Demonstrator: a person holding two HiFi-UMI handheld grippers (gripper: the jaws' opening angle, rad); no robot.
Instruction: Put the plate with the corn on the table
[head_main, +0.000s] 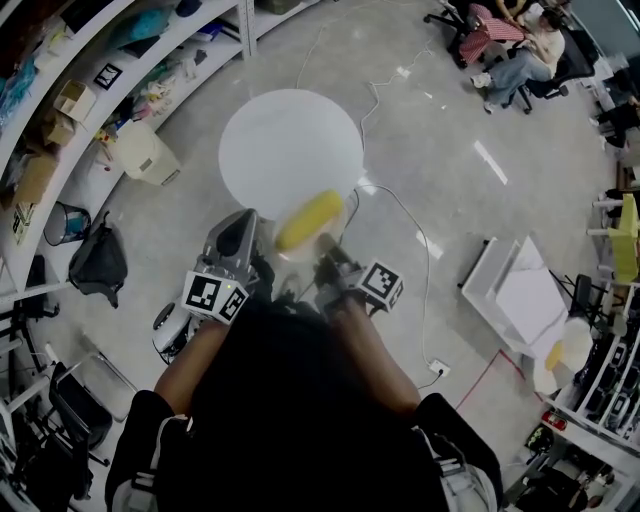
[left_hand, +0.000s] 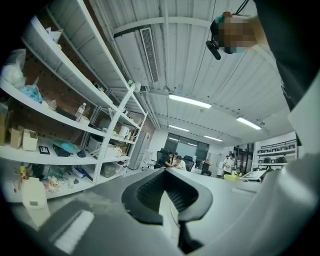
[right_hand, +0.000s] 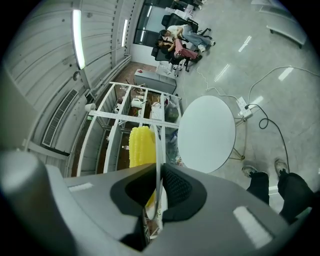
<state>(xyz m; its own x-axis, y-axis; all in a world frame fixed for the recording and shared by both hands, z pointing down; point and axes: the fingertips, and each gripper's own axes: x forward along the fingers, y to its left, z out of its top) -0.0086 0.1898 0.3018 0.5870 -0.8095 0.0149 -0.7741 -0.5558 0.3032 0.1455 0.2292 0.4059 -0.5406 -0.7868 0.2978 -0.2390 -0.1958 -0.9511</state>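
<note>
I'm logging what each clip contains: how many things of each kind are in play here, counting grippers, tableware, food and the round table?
grippers: 2, the left gripper and the right gripper
clear plate: 1
corn cob: 1
round white table: 1
total: 5

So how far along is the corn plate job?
Done: plate with corn is picked up, right gripper clamped on its rim, left gripper apparently too. In hand: plate held in the air beside the round white table. Left: set it down there.
</note>
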